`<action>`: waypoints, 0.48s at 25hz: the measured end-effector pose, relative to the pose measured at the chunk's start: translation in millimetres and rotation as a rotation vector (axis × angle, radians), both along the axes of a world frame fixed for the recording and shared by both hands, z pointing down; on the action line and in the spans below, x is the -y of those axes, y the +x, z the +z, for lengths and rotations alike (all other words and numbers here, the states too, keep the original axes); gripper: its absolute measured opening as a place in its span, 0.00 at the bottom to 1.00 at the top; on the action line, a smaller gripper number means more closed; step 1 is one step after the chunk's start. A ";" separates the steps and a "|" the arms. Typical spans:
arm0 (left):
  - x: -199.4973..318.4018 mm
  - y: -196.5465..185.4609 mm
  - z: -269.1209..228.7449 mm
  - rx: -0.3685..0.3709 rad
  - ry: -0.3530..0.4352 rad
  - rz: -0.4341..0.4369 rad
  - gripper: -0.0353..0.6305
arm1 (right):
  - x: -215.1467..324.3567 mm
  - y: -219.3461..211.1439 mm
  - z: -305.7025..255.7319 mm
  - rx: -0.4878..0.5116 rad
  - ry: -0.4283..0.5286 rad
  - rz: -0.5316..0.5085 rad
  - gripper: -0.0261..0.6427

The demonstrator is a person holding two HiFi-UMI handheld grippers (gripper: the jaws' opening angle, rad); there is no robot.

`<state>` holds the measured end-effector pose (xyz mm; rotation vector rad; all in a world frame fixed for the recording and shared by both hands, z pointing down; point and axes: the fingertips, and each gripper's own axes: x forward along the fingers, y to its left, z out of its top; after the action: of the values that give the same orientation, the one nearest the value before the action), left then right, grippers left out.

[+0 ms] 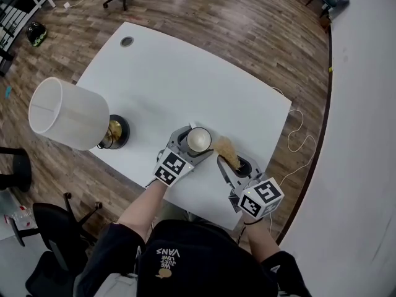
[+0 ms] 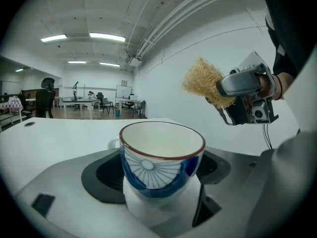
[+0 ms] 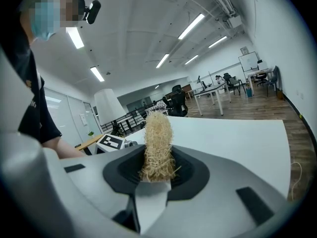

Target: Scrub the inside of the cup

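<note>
So, the left gripper (image 1: pixel 193 145) is clamped around a white cup (image 2: pixel 161 155) with a blue pattern and a red rim, upright over the white table (image 1: pixel 185 79), right of the lamp (image 1: pixel 68 113). The right gripper (image 1: pixel 237 164) pinches a straw-coloured scrubber (image 3: pixel 157 143) further right of the lamp, near the cup but clear of it.

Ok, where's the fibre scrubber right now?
In the head view, the fibre scrubber is clamped in the right gripper, just right of the cup held by the left gripper, outside its rim.
</note>
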<state>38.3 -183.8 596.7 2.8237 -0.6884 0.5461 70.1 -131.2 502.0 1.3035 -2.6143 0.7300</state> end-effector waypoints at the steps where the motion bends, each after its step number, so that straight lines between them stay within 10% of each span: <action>1: -0.5 -1.8 -1.2 0.006 -0.005 -0.006 0.65 | -0.5 0.3 -2.3 0.000 0.003 -0.002 0.19; 12: -16.0 -26.6 -47.3 0.053 0.031 -0.046 0.65 | -13.4 -11.6 -33.2 0.017 0.056 -0.063 0.19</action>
<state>11.7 -167.8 549.4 2.8231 -0.7765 0.6100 58.4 -117.8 468.7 1.2274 -2.6942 0.6655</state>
